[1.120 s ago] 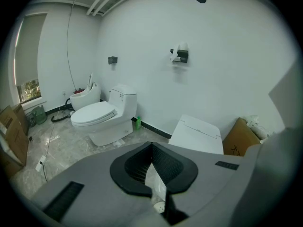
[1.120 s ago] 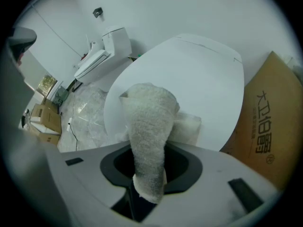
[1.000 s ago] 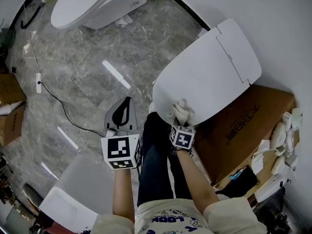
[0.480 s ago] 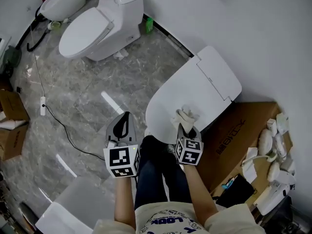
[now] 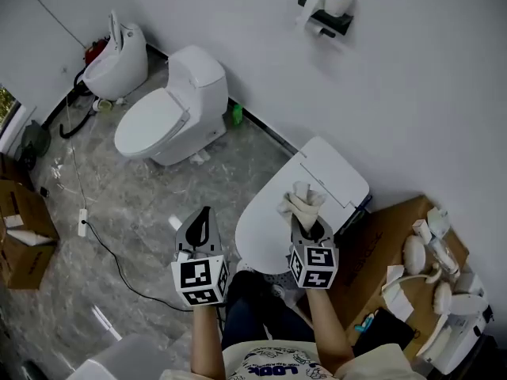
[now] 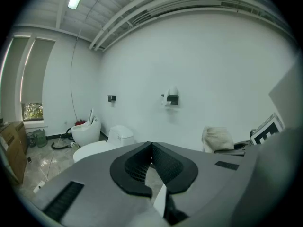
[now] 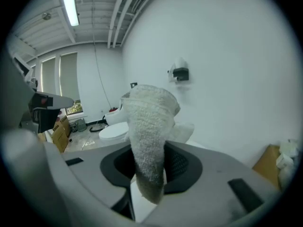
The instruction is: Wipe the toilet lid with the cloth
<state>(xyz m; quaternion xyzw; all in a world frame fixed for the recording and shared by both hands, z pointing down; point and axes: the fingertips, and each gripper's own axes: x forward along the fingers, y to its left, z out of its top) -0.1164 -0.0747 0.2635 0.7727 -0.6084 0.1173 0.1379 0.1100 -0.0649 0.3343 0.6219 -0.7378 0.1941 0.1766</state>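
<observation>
The white toilet lid (image 5: 273, 212) lies closed on the toilet in front of me, its tank end toward the wall. My right gripper (image 5: 307, 226) is shut on a cream cloth (image 5: 301, 199) that bunches up out of the jaws over the lid's middle. In the right gripper view the cloth (image 7: 148, 126) stands up from the right gripper (image 7: 150, 170) and hides much of what is ahead. I cannot tell whether the cloth touches the lid. My left gripper (image 5: 204, 214) hangs shut and holds nothing, left of the lid over the floor. In its own view the left gripper (image 6: 151, 144) points at the wall.
A second white toilet (image 5: 169, 117) stands at the wall to the left, a third (image 5: 119, 58) beyond it. A paper holder (image 5: 327, 13) hangs on the wall. A cardboard box (image 5: 392, 244) with white parts lies right of the lid. Boxes (image 5: 20, 232) and a cable (image 5: 103, 244) sit on the marble floor.
The view has swung up toward the wall. My right gripper has carried the cloth from the lid's front rim toward its middle, and both grippers now point more level.
</observation>
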